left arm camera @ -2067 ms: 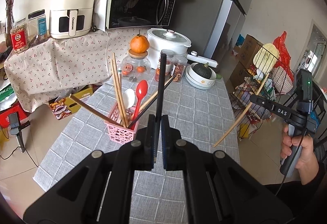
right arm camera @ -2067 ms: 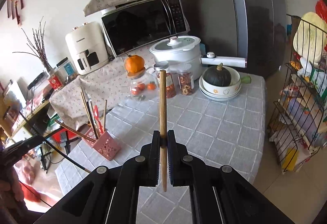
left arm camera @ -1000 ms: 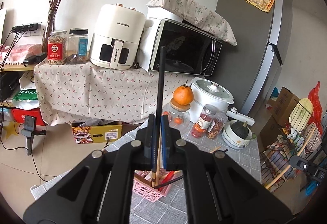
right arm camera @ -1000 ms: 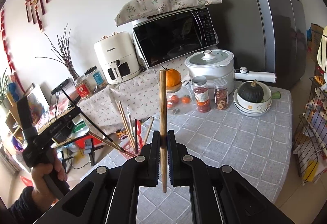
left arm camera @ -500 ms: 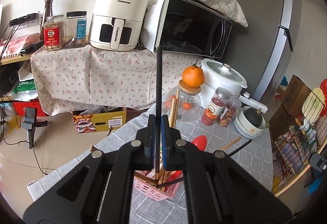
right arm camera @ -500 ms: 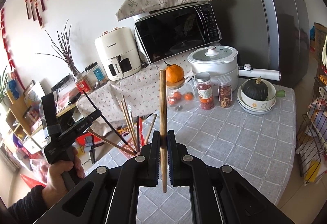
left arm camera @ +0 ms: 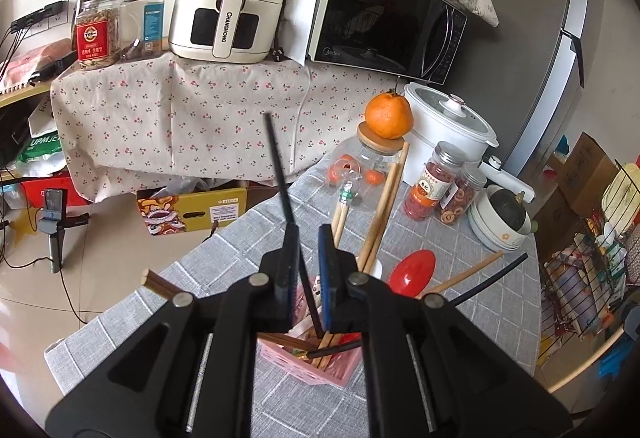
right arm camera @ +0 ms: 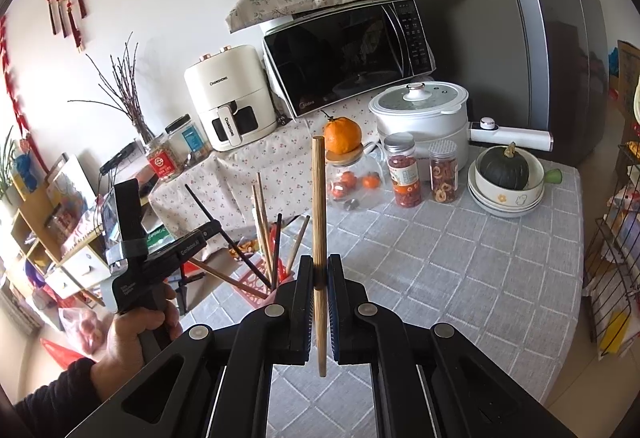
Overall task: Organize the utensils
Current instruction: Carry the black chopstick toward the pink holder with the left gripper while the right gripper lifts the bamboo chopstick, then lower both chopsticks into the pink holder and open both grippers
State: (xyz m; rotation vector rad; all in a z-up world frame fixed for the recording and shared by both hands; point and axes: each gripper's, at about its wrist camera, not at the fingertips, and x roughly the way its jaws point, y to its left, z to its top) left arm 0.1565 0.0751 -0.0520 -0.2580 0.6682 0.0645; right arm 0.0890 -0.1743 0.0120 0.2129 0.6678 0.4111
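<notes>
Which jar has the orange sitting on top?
The clear glass jar with the wooden lid, leftmost of the three on the table. An orange rests on it. The other two jars have nothing on their lids.

Matt wooden chopstick (right arm camera: pixel 319 198), pink plastic basket (left arm camera: pixel 320 366), woven grey tablecloth (right arm camera: pixel 440 258)

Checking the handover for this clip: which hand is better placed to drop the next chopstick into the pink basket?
Right, probably. The right gripper is shut on the wooden chopstick. The left gripper, over the pink basket, is opening, its black chopstick already standing in the basket.
</notes>
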